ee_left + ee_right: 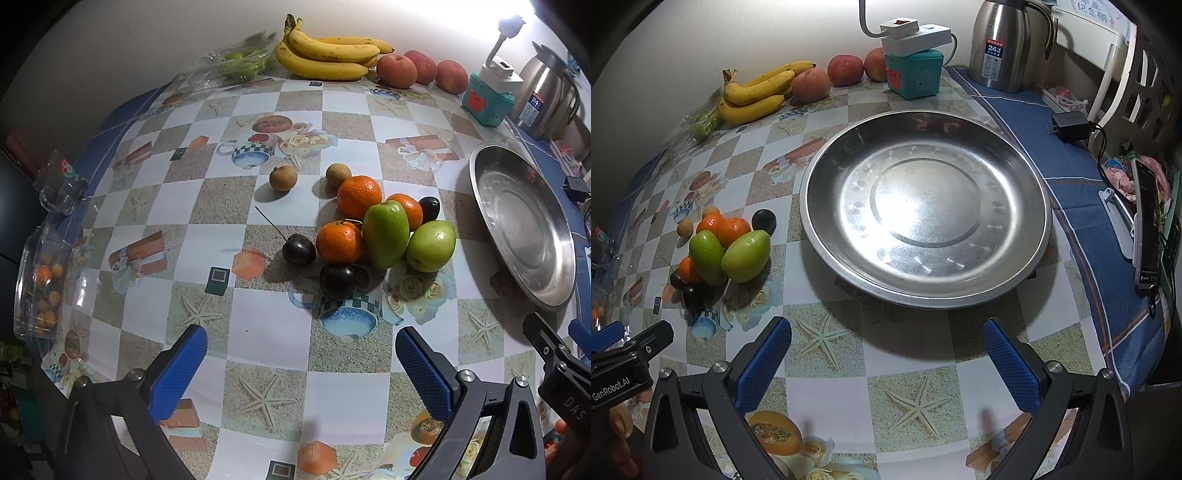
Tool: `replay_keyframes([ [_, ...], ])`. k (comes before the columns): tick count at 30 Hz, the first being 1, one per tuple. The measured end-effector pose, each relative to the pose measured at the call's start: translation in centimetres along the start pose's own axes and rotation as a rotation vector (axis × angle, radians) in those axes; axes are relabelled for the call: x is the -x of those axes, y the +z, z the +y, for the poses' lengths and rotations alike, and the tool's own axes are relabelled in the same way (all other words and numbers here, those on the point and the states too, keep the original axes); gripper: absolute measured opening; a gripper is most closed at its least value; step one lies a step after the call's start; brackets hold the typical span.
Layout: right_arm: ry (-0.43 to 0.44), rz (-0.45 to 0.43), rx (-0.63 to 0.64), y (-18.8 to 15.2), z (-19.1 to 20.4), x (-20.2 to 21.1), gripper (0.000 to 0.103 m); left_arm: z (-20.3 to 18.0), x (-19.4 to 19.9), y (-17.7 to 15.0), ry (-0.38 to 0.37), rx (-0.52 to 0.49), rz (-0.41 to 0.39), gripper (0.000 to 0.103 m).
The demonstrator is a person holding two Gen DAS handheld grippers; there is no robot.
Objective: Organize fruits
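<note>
A pile of small fruit lies mid-table: two green fruits (386,233) (430,246), three oranges (359,196), dark plums (338,281) and two brown longans (283,178). The pile also shows in the right wrist view (744,254). A steel plate (1027,206) (524,221) holds nothing and sits right of the pile. My left gripper (301,349) is open and empty, just short of the pile. My right gripper (886,347) is open and empty, in front of the plate.
Bananas (325,55), red apples (397,70) and a bag of green fruit (236,66) line the back wall. A teal box (914,75), a steel kettle (1004,44), a charger (1069,125) and a phone (1147,229) are at the right. A glass (61,184) and a clear box (42,284) stand at the left edge.
</note>
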State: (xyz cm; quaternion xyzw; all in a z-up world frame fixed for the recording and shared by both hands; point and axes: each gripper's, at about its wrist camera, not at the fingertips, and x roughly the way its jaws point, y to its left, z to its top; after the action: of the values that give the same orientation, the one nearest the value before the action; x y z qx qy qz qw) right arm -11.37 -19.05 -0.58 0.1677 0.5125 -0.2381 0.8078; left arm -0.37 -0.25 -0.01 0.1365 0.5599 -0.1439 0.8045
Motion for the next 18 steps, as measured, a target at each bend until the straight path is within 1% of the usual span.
replay_keyframes([
  [18, -0.005, 0.0, -0.006, -0.11, -0.04, -0.06, 0.103, -0.09, 0.05, 0.0, -0.006, 0.001, 0.001, 0.103],
])
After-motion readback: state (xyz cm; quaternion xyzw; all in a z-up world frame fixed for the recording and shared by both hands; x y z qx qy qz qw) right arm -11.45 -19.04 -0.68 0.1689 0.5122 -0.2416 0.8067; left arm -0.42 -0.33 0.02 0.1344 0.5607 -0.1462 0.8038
